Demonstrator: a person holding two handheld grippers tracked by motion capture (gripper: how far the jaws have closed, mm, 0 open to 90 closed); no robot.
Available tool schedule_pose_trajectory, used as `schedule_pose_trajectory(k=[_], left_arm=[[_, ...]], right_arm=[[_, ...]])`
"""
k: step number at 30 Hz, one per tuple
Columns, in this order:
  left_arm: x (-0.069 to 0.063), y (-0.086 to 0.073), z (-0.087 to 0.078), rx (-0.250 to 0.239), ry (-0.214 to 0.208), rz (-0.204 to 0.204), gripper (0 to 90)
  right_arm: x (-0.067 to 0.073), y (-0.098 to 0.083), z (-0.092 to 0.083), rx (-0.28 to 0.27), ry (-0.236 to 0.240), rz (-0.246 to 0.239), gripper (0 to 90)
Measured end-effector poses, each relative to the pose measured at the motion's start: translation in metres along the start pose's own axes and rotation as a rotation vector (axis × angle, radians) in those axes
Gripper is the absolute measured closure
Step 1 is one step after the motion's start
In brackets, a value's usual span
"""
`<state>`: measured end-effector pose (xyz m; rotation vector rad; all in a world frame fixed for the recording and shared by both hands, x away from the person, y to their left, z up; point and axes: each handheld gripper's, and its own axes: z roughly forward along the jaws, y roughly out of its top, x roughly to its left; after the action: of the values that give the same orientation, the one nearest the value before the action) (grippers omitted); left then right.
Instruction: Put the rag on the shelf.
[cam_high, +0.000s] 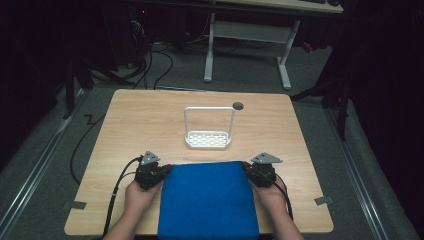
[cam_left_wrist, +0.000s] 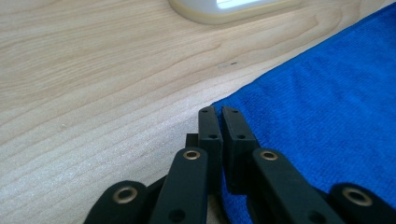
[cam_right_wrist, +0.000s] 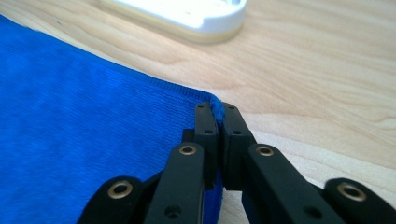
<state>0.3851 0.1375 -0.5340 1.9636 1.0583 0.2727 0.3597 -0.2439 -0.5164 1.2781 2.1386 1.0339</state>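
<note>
The blue cloth (cam_high: 207, 200) lies flat on the near half of the table (cam_high: 150, 120), its near edge hanging over the front, and both far corners are taken: the left gripper (cam_high: 162, 171) has its jaws pressed together on the left far corner, the right gripper (cam_high: 248, 170) pinches the right one, a nub of blue showing between its tips in the right gripper view. This reads as the grasp step of a fold or a lift, just made. The next move likely calls for raising both corners evenly, keeping the far edge taut so the cloth does not sag or slip from the thin pinch. The cloth is soft, finely ribbed terry, limp and square. Beyond it stands a white rack (cam_high: 208, 139), perforated plastic base with a tall wire hoop. The table is pale, smooth wood grain.
</note>
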Motion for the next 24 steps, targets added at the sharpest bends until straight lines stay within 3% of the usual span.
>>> schedule_pose_trajectory(k=[6,11,13,15,24], left_arm=[[-0.008,0.004,-0.019,-0.096,-0.01,0.007,87.5],[-0.019,0.008,-0.043,-0.182,0.0,0.036,87.5],[-0.021,0.009,-0.047,-0.198,0.001,0.038,87.5],[-0.024,0.013,-0.057,-0.247,0.002,0.038,87.5],[-0.032,0.021,-0.076,-0.334,0.008,0.062,87.5]], right_arm=[[0.004,-0.004,-0.013,-0.063,0.014,-0.002,88.1],[0.003,0.0,-0.031,-0.167,0.021,0.019,88.1],[0.003,0.001,-0.034,-0.181,0.023,0.019,88.1],[0.004,0.004,-0.041,-0.218,0.021,0.016,88.0],[0.008,0.012,-0.059,-0.303,0.016,0.016,88.1]])
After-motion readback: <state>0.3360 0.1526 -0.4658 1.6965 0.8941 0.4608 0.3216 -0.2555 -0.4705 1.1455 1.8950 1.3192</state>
